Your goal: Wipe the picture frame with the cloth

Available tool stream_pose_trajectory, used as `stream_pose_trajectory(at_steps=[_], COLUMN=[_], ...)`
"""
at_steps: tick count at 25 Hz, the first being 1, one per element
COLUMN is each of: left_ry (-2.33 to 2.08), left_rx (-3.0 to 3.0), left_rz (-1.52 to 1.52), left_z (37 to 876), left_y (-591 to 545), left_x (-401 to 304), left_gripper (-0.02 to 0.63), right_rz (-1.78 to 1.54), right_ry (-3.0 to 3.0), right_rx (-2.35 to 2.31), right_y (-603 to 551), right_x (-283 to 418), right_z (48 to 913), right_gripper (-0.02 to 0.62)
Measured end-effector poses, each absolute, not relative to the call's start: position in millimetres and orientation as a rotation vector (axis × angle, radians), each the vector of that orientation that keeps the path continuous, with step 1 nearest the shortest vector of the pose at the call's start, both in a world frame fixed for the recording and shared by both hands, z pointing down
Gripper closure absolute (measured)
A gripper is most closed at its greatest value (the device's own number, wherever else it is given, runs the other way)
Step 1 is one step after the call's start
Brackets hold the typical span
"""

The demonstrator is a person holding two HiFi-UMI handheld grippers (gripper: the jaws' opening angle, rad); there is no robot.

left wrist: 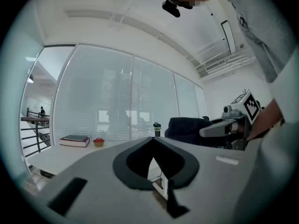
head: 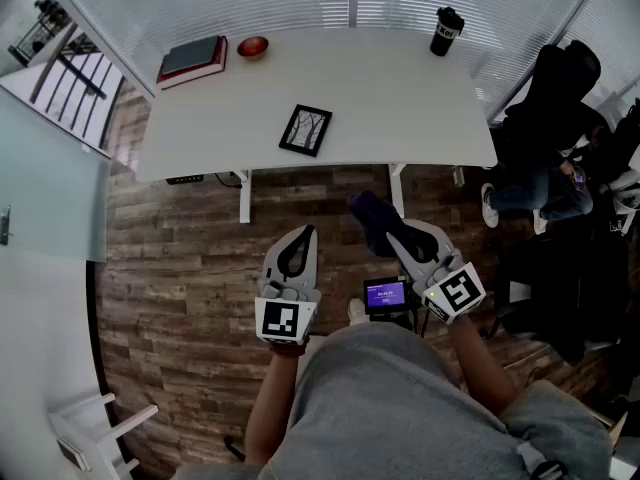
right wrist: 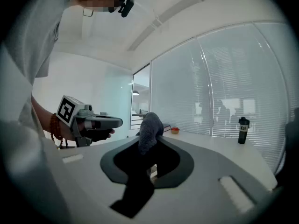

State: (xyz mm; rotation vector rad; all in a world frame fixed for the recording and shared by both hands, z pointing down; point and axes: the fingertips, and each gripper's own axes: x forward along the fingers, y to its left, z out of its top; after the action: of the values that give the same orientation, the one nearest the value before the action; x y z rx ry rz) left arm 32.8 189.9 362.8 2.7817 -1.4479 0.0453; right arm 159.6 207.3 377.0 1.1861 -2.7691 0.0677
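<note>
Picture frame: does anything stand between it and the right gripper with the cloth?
Nothing visible. The picture frame lies alone near the table's front edge; book, bowl and bottle sit at the far edge.

dark cloth: bunched, pinched in right claw, sticks out past tips. picture frame: black, flat on surface, well ahead of claw.

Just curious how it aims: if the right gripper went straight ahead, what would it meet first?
The right gripper, cloth leading, would probably meet the white table first, near the picture frame; height is hard to judge.
</note>
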Motion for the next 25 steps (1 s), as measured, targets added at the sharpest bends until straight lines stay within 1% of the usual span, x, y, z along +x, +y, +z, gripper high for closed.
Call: stream_pose_trajectory(at_steps=[3,5,9,14,17,20,21,22,25], left_ry=[-1.495,-1.523,-1.567,-1.607,-1.595,-1.594,-1.607,-1.622,-1.624], left_rx=[2.753,2.725,2.675,2.629,2.62,2.616,2.621,2.626,2.618], left_rz=[0.058,0.073,0.148,0.227,0.227,0.241,0.251,0.261,0.293], left_z=[366.7,370.7,388.3,412.8,425.2,440.0,443.7,446.9,458.5], left_y=[187.7,186.5,177.5,139.3,107.5,73.9,63.8,54.1,26.1], left_x=[44.1,48.9,47.0,32.7,25.5,16.7,13.0,9.2,-1.0], left_gripper=[0.609,0.588,0.522,0.417,0.37,0.347,0.354,0.377,0.379], right_rz=[0.052,0.02,-0.057,-0.063,-0.042,-0.049,-0.042,-0.036,-0.038], right_ry=[-2.769,-2.77,-2.75,-2.754,-2.755,-2.714,-2.702,-2.691,-2.643], right_rx=[1.159,1.121,1.034,1.026,1.055,1.044,1.041,1.04,1.03], right_y=[198.1,190.7,164.9,120.0,92.1,63.6,54.3,44.4,12.5], right_x=[180.6,191.3,196.3,185.0,173.3,161.9,158.1,154.4,143.5], right_z=[378.1,378.0,383.8,388.0,391.0,395.9,395.7,394.7,391.5], right_gripper=[0.517,0.515,0.514,0.514,0.514,0.514,0.514,0.514,0.514])
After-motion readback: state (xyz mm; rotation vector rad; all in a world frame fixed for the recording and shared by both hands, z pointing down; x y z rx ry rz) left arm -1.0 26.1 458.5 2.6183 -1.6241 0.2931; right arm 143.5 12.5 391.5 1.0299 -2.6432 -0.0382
